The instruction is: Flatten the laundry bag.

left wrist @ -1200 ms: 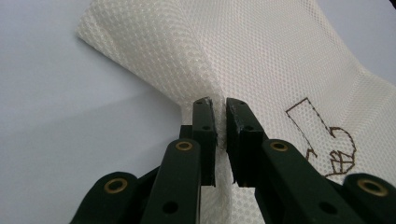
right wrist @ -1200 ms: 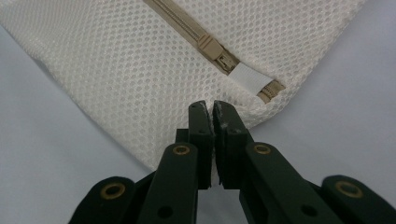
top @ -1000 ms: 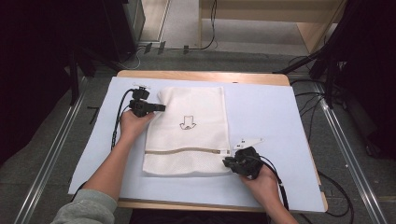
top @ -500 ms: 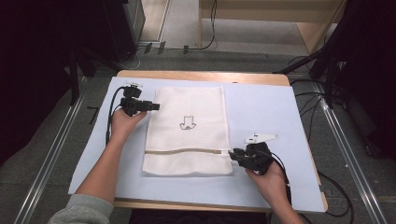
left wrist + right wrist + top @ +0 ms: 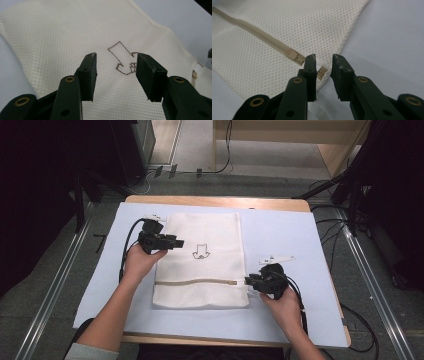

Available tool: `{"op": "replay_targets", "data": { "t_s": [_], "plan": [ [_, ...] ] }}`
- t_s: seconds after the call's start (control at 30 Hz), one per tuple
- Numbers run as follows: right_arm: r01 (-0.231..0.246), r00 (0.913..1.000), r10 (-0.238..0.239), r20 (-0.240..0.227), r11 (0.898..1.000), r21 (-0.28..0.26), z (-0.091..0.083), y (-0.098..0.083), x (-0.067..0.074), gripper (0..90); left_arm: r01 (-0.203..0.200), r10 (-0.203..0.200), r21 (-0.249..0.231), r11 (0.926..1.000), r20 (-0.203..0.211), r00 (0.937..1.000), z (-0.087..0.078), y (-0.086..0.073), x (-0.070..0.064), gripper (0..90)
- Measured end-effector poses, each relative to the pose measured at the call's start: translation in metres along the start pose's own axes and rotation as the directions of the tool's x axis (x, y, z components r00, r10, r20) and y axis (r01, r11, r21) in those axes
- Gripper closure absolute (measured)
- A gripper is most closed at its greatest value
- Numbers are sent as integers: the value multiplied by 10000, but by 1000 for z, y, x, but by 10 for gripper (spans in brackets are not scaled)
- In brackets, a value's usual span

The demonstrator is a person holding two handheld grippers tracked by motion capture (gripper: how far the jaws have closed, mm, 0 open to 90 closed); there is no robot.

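Markings: the only mark you can see on the mesh laundry bag (image 5: 202, 260) is a hand-drawn outline arrow (image 5: 201, 252) near its middle; there is no lettering to read.
Bag: it lies flat on the pale blue mat (image 5: 280, 227), its tan zipper strip (image 5: 200, 282) running across the end nearest you.
Your left hand: your left hand (image 5: 137, 262) sits at the bag's left edge, level with the arrow, forearm coming in from the near side.
Left gripper: your left gripper (image 5: 176, 242) points across the bag toward the arrow. In the left gripper view (image 5: 116, 71) its jaws have just been opening and stand well apart, with nothing between them; the arrow shows through the gap, and the pads are clear of the mesh.
Your right hand: your right hand (image 5: 282, 302) rests at the bag's right edge, beside the end of the zipper strip.
Right gripper: your right gripper (image 5: 248, 282) points at that zipper end. In the right gripper view (image 5: 323, 65) its jaws stand a narrow gap apart, with the zipper tab (image 5: 321, 72) lying in the gap at the bag's edge. Whether a pad touches the tab cannot be told.
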State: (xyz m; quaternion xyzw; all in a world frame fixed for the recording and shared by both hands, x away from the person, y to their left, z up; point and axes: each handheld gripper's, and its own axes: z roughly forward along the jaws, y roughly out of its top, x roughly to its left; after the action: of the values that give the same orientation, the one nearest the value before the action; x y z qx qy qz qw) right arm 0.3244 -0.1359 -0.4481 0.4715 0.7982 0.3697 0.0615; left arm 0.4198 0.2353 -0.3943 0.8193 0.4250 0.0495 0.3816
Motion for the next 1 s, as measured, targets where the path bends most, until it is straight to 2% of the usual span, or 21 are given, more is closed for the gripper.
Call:
{"op": "replay_targets", "data": {
  "t_s": [0.2, 0.33, 0.57, 0.77, 0.9, 0.97, 1.0],
  "plan": [
    [-13, 10000, 13, -9, 9996, 294, 5, 2, 1, 821, -253, 242, 213, 9995, 489, 9985, 1, -7, -24, 532],
    [47, 9999, -42, -145, 9995, 310, 10, 4, 2, 900, -352, 330, 226, 9991, 922, 9952, 4, -10, -38, 534],
    [306, 9993, -293, -232, 9977, 600, 18, 8, 8, 900, -910, 819, 660, 9937, 1286, 9883, 17, -11, -63, 540],
    [416, 9991, -406, -149, 9960, 785, 22, 5, 7, 900, -1379, 1228, 812, 9871, 1684, 9780, 30, -9, -82, 548],
    [673, 9977, -672, -34, 9946, 789, 27, 2, 9, 900, -1665, 1467, 871, 9822, 1980, 9692, 37, -8, -93, 589],
    [737, 9973, -735, -61, 9946, 729, 29, 3, 10, 900, -1818, 1564, 1057, 9776, 2122, 9646, 43, -8, -99, 606],
    [753, 9972, -751, -58, 9946, 711, 29, 3, 10, 900, -1801, 1535, 1103, 9775, 2145, 9646, 45, -8, -101, 624]
  ]
}}
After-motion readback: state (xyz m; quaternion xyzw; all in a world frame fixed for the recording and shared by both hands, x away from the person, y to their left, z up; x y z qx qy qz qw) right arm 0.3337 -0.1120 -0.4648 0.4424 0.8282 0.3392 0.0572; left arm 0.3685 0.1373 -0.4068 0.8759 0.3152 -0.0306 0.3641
